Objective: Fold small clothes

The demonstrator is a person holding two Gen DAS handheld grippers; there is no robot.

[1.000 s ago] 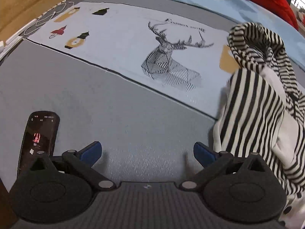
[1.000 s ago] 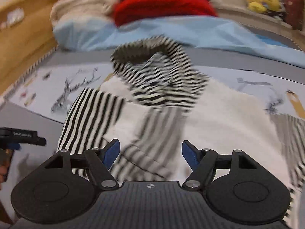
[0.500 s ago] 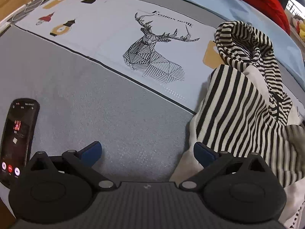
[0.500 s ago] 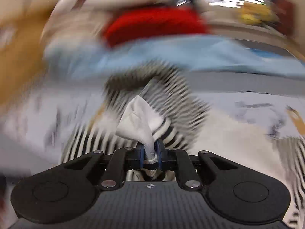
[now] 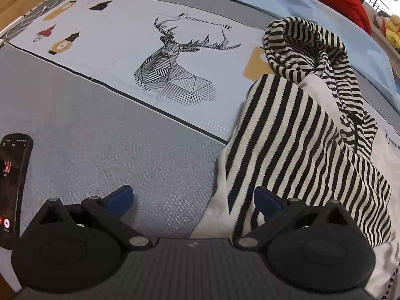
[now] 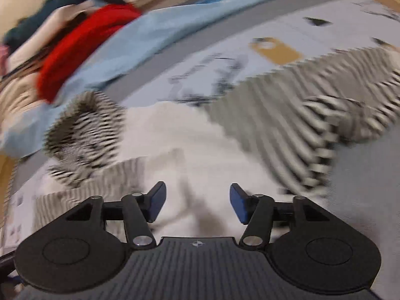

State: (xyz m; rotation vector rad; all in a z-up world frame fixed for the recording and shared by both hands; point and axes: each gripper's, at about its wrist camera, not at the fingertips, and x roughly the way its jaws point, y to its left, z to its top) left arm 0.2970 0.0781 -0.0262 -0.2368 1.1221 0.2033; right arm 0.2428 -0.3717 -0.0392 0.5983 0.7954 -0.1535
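Phone (image 5: 11, 187) only in left view

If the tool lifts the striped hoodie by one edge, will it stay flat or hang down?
The striped hoodie would probably hang down limp: it already lies in soft folds, its hood slumped. It looks light, a thin knit. It likely will not slide far on the gray bedcover, since cloth tends to cling to cloth.

The hooded garment (image 5: 300, 130) is lying on the bedsheet (image 5: 125, 50) at three o'clock; the phone (image 5: 12, 182) is lying at nine o'clock.
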